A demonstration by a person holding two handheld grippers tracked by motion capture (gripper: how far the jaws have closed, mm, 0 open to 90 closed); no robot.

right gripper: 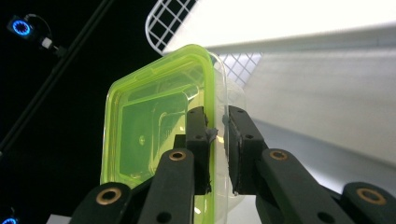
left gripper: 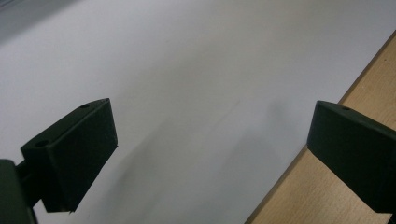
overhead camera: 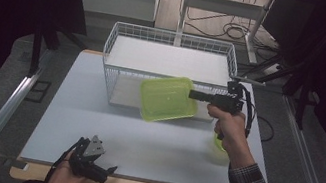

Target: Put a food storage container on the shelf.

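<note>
Two grippers: the right gripper (overhead camera: 192,94) clamps the green container (overhead camera: 167,99); the left gripper (overhead camera: 106,170) rests apart.

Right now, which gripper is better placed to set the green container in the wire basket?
Right. The right gripper is shut on the green container at its rim, holding it up beside the wire basket. The left gripper sits open at the table's near edge, holding nothing.
</note>
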